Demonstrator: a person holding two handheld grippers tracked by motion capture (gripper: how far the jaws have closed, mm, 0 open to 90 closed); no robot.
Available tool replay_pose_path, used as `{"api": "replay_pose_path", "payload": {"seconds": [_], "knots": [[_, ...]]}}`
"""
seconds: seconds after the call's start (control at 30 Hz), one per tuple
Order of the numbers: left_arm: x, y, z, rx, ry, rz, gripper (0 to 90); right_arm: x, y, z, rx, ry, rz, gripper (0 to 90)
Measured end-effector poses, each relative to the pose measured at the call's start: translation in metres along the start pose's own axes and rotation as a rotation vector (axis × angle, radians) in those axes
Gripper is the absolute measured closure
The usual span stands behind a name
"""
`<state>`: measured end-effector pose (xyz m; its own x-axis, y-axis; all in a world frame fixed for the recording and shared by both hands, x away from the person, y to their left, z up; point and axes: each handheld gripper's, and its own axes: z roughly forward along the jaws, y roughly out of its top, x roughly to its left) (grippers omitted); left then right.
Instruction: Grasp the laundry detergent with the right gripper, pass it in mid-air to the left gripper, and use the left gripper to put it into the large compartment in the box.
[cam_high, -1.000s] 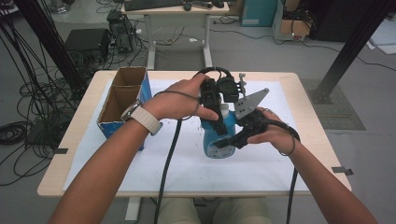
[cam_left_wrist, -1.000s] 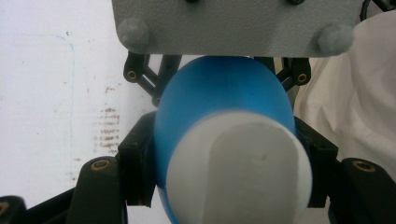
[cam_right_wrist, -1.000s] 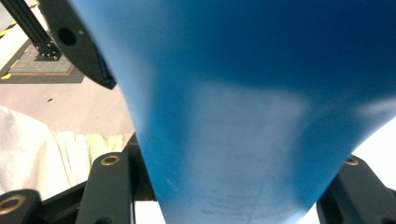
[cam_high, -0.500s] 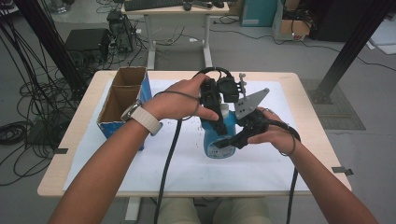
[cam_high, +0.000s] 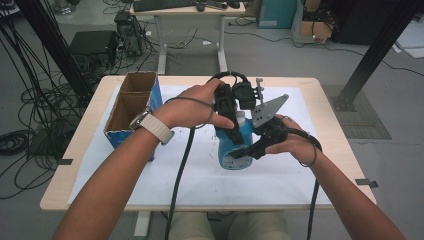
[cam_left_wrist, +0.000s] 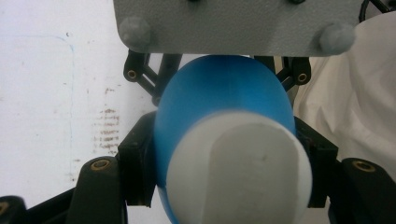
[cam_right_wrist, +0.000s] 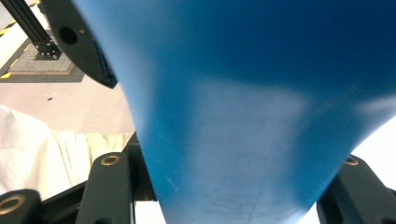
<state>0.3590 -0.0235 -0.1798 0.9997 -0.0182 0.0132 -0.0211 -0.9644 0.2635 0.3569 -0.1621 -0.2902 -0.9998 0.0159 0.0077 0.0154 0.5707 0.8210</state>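
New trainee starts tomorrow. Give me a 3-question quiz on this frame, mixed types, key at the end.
1. True or false: the blue bottle stands upright on the white mat.
2. Where does the left gripper clamp the bottle? A) at the white cap end B) at its base C) nowhere
3. Fill in: the open cardboard box sits to the person's ____ of the bottle.

Key:
1. True.
2. A. The left gripper view shows its jaws on both sides just under the cap.
3. Left. Meanwhile the right gripper grips the bottle's lower body.
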Motion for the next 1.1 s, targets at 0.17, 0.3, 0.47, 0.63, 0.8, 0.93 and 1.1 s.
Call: {"api": "replay_pose_path", "payload": {"seconds": [0.17, 0.3, 0.47, 0.63, 0.8, 0.93, 1.1], "knots": [[-0.0006, -0.0002, 0.0, -0.002, 0.002, -0.009, 37.4, -0.0001, 0.0, 0.0001, -0.001, 0.001, 0.0, 42.8], [-0.0008, -0.0001, 0.0001, -0.003, 0.004, -0.006, 37.4, -0.0002, -0.0001, 0.0001, -0.002, 0.001, -0.002, 42.8], [-0.0004, 0.0004, -0.0001, 0.0, 0.001, -0.003, 37.4, -0.0002, -0.0004, 0.0003, -0.006, 0.002, -0.001, 42.8], [-0.0014, 0.0009, 0.0, -0.004, 0.007, -0.018, 37.5, -0.0004, -0.0012, 0.0, -0.013, 0.006, -0.002, 42.7], [0.0001, 0.0024, 0.001, 0.004, -0.004, -0.018, 37.5, 0.0003, -0.0036, 0.001, -0.031, 0.007, 0.015, 42.6], [0.0004, 0.0036, 0.0019, 0.012, -0.006, -0.024, 37.5, 0.0, -0.0055, 0.0004, -0.03, 0.013, 0.02, 42.6], [0.0012, 0.0044, 0.0033, 0.015, -0.006, -0.009, 37.5, 0.0006, -0.0072, 0.0015, -0.039, 0.007, 0.026, 42.6]]}}
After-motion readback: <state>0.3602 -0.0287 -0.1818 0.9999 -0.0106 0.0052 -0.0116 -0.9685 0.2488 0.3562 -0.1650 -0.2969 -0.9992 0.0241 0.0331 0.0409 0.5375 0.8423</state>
